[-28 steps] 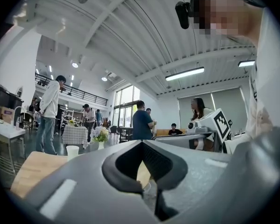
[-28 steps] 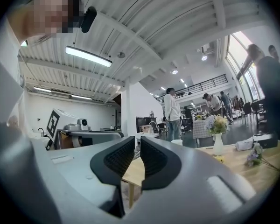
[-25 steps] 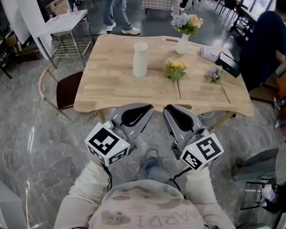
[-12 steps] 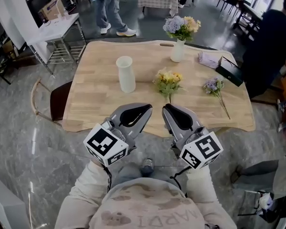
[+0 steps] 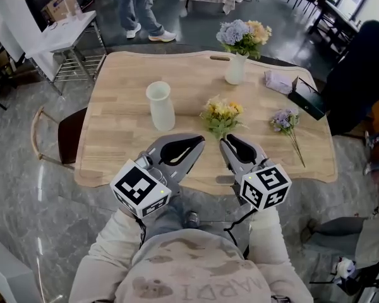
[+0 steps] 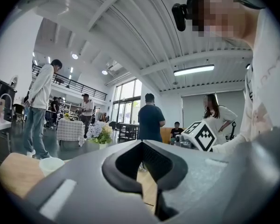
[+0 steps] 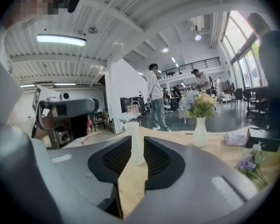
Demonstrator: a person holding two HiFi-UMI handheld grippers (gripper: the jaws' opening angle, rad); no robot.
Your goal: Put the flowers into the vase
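Observation:
An empty white vase [image 5: 161, 106] stands on the wooden table [image 5: 120, 144]; it also shows between the right jaws [image 7: 133, 129] and as a rim [image 6: 51, 164] in the left gripper view. A yellow flower bunch [image 5: 221, 113] lies right of it, and a purple bunch [image 5: 284, 122] [image 7: 249, 164] lies further right. My left gripper [image 5: 192, 142] [image 6: 142, 143] hovers over the near table edge, its tips touching and nothing between them. My right gripper [image 5: 229, 142] [image 7: 137, 143] hangs beside it, just short of the yellow bunch, with a narrow gap and nothing held.
A second vase filled with flowers [image 5: 238, 68] [image 7: 199, 129] stands at the table's far side. A black box [image 5: 306, 103] and a pale packet [image 5: 276, 81] lie at the right end. A chair [image 5: 66, 128] stands left, a seated person [image 5: 360, 74] right, a white side table [image 5: 60, 30] beyond.
The head view has closed in on the table. Both grippers have moved forward and now overlap the near table edge, with the right one close to the yellow bunch.

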